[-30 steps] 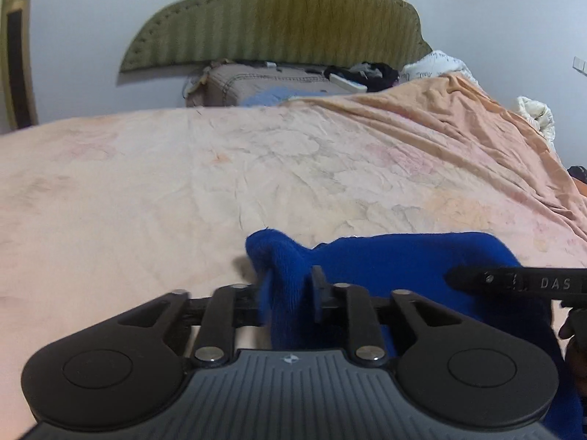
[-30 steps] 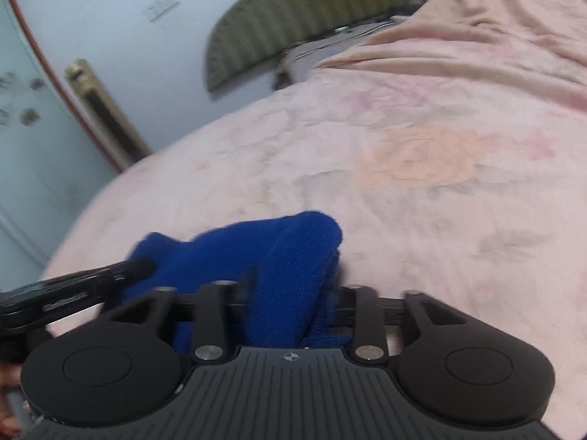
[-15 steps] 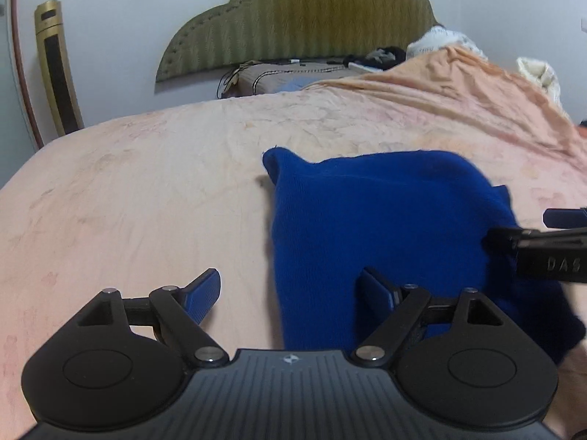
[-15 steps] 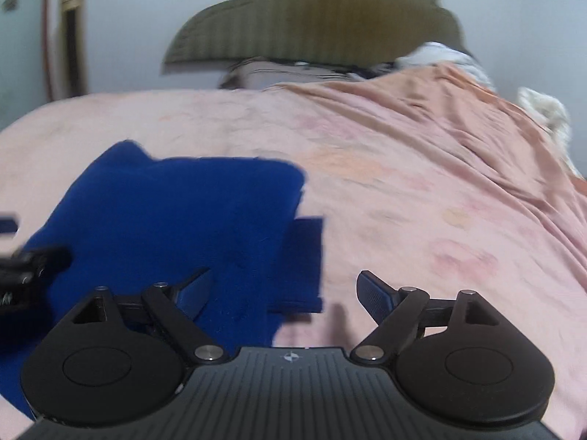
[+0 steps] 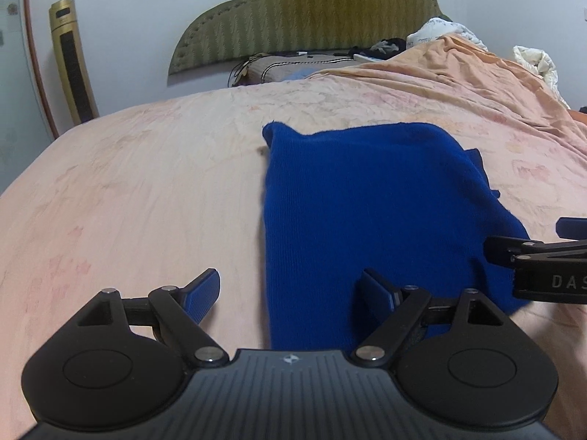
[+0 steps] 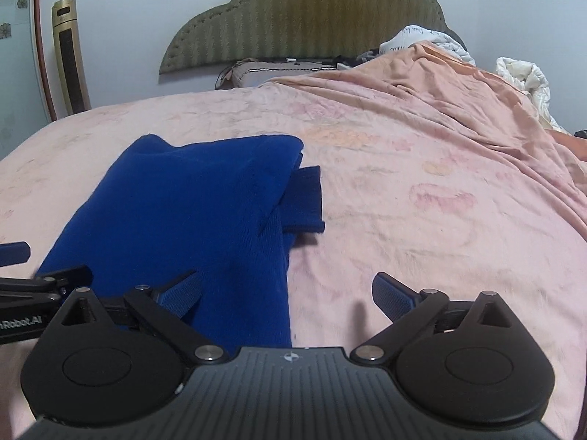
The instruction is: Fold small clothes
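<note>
- A bed (image 5: pixel 128 201) with a pink flowered sheet fills both views; a green padded headboard (image 5: pixel 312 11) stands against the pale wall behind it.
- A blue knitted garment (image 5: pixel 367 212) lies folded flat on the sheet, near the front edge of the bed, and a narrower strip of it sticks out from under its right side (image 6: pixel 304 198).
- The left gripper (image 5: pixel 290 293) has just been opening; its jaws stand wide apart over the garment's left edge and hold nothing.
- The right gripper (image 6: pixel 286 293) has just been opening too; its jaws gape over the garment's right edge, and whether its left finger (image 6: pixel 181 293) brushes the cloth I cannot tell.
- A gold tower fan (image 5: pixel 71 58) stands by the wall on the left.
- Crumpled white bedding (image 6: pixel 521 77) sits at the far right.
</note>
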{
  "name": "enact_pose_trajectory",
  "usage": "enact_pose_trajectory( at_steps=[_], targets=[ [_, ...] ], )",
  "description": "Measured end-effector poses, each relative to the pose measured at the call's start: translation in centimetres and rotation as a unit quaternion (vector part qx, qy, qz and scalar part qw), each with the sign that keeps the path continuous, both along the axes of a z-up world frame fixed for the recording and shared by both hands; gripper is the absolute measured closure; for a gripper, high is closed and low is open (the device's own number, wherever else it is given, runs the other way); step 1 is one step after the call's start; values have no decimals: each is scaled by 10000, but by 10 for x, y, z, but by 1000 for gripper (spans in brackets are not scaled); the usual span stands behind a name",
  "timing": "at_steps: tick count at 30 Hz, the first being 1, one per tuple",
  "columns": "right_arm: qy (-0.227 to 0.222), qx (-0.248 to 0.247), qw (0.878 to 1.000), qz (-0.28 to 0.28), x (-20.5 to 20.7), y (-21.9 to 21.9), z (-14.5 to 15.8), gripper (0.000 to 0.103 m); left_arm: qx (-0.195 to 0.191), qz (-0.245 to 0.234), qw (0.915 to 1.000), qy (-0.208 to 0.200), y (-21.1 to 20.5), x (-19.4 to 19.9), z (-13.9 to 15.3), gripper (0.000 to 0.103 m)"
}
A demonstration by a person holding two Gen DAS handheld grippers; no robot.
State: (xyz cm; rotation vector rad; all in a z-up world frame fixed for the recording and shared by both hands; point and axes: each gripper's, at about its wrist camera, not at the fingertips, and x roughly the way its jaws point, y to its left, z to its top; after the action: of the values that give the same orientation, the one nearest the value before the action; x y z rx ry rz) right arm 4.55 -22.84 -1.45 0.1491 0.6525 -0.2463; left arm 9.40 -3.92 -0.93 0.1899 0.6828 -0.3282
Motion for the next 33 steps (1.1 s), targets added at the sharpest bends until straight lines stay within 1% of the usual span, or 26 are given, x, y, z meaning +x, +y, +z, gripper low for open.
enact_pose_trajectory(
  at_steps=[5, 7, 10, 17, 26, 33],
  targets=[
    [30, 93, 9999, 121, -17, 8, -1, 0, -142, 72, 9997, 163, 6, -10, -5, 19],
    [68, 85, 9998, 146, -22, 11, -3, 0, -172, 108, 9996, 183, 8, -14, -7, 19],
    [105, 118, 9997, 169, -29, 14, -7, 0, -168, 155, 9996, 183, 12, -20, -8, 15],
    [115, 97, 9996, 235, -42, 21, -11, 0, -245, 226, 9992, 198, 19, -31, -10, 15],
    [187, 72, 9993, 317, -52, 28, -16, 0, -124, 213, 9993, 273, 19, -41, -19, 14],
    [204, 104, 9992, 332, -56, 29, -17, 0, -111, 234, 9993, 276, 19, -44, -18, 14]
  ],
)
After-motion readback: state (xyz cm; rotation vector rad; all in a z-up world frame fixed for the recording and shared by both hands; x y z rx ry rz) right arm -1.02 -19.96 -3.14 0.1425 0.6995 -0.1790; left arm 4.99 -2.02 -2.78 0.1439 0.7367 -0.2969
